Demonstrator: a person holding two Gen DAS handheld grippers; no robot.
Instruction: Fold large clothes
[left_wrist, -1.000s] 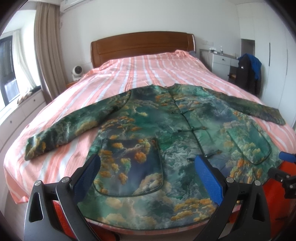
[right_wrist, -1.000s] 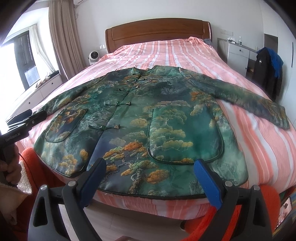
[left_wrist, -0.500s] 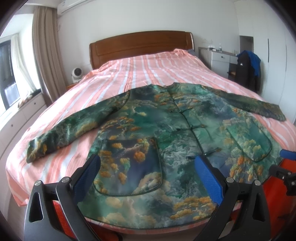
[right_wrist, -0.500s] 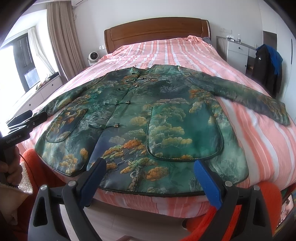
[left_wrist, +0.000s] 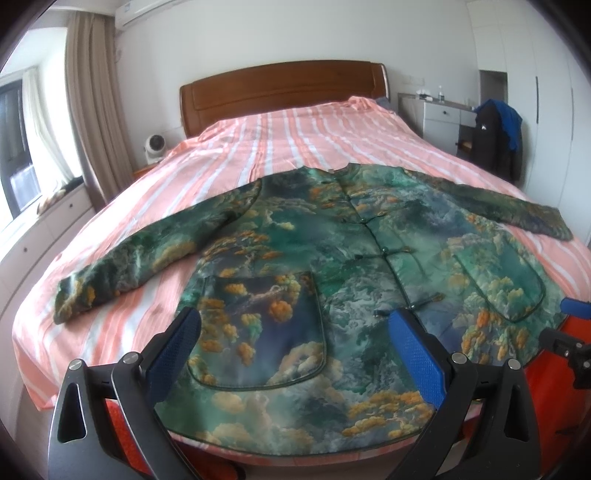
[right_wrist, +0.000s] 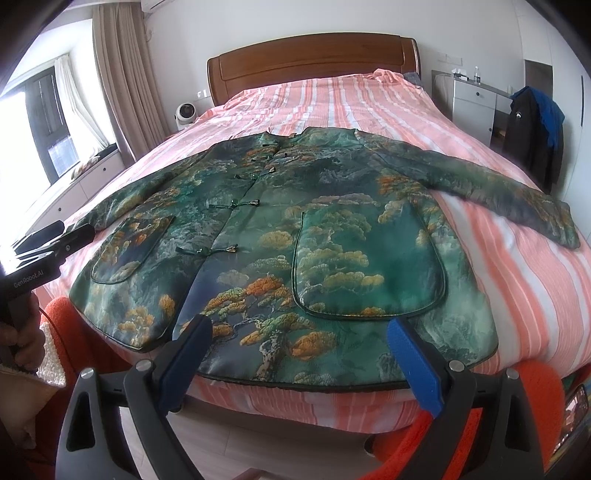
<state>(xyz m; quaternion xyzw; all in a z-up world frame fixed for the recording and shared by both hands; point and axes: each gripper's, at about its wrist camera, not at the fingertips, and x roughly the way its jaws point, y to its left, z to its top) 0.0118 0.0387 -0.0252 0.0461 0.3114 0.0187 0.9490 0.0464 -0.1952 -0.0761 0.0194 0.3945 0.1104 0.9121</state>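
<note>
The left hand-held gripper (left_wrist: 293, 345) hovers low over the foot of the bed, its blue-padded fingers (left_wrist: 415, 358) spread wide apart and holding nothing; the right hand-held gripper (right_wrist: 299, 350) hangs the same way at the bed's near edge, released, with empty air between its pads. Under both lies the task's garment, a green brocade jacket (left_wrist: 332, 273) patterned with orange pine clusters and clouds, spread flat and face-up on the pink striped bedspread (left_wrist: 288, 144). Its front is closed with knotted frog fastenings (right_wrist: 240, 204) down the middle, two rounded patch pockets sit on the lower front, and both sleeves stretch out to the sides, the hem reaching the foot of the bed. Nothing rests on the jacket. In the right wrist view the left gripper shows at the far left edge, held by a hand (right_wrist: 16, 339) beside an orange sleeve (right_wrist: 62, 332). Around the bed stand a wooden headboard (left_wrist: 284, 92), a small white fan (left_wrist: 154, 147) on the bedside counter, beige curtains (left_wrist: 94, 107) by the window, and a white drawer unit (left_wrist: 441, 125) with a dark jacket (left_wrist: 496, 142) draped over a chair just beside it.
</note>
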